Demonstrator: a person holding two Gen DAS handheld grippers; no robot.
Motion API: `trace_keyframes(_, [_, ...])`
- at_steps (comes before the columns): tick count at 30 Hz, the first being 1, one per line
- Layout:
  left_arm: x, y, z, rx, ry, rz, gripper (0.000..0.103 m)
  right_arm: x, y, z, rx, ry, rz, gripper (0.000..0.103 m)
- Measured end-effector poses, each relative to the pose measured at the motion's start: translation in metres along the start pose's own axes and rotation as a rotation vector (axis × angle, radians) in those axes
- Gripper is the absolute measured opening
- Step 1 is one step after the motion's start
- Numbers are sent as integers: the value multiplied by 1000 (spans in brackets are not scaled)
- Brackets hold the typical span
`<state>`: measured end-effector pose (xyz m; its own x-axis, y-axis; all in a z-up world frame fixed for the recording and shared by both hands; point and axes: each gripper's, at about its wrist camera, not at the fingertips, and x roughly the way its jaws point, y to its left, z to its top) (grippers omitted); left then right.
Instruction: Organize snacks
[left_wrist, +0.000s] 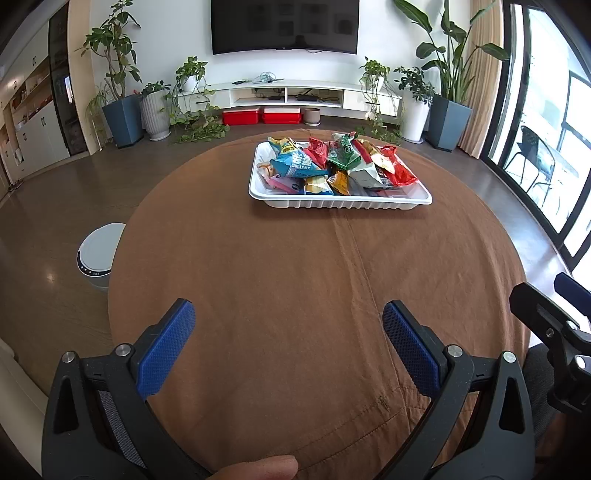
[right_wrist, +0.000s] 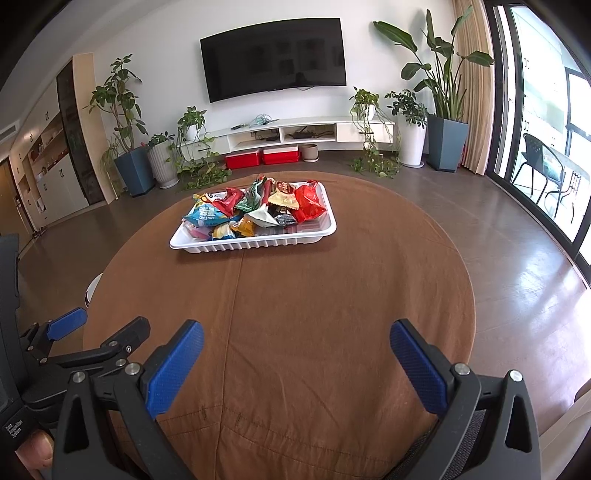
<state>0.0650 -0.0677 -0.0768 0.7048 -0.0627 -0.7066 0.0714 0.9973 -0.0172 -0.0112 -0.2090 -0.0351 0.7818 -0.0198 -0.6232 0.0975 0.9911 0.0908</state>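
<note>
A white tray (left_wrist: 340, 202) is sitting on the far half of a round table covered in a brown cloth (left_wrist: 295, 280), and the snacks (left_wrist: 332, 164) are lying heaped inside it. The tray's long axis is running left to right across both views, one long ribbed wall facing the grippers. The packets are overlapping and pointing in mixed directions: a blue bag (left_wrist: 295, 164) is lying near the left end, a green one (left_wrist: 343, 151) is propped up in the middle, and a red one (left_wrist: 397, 168) is slanting toward the right end. In the right wrist view the tray (right_wrist: 255, 243) is sitting left of centre, with the red bag (right_wrist: 308, 203) at its right end.

Nothing is standing on the cloth between the tray and the grippers. The left gripper (left_wrist: 288, 332) is hovering over the near edge of the table with its jaws spread wide and nothing between them. The right gripper (right_wrist: 297, 356) is doing likewise, jaws wide apart and empty, just beside the left one. A fingertip (left_wrist: 258, 467) is showing at the bottom of the left view.

Bare cloth is lying all around the tray, more on the near side than beyond it. A white bin (left_wrist: 98, 254) is standing on the floor by the table's left edge.
</note>
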Motion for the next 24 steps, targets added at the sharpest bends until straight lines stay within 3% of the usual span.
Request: trace_keyframes(24, [-3,-3,-4,30,-17,-15,103,0,-1,-1,4,7,0,103])
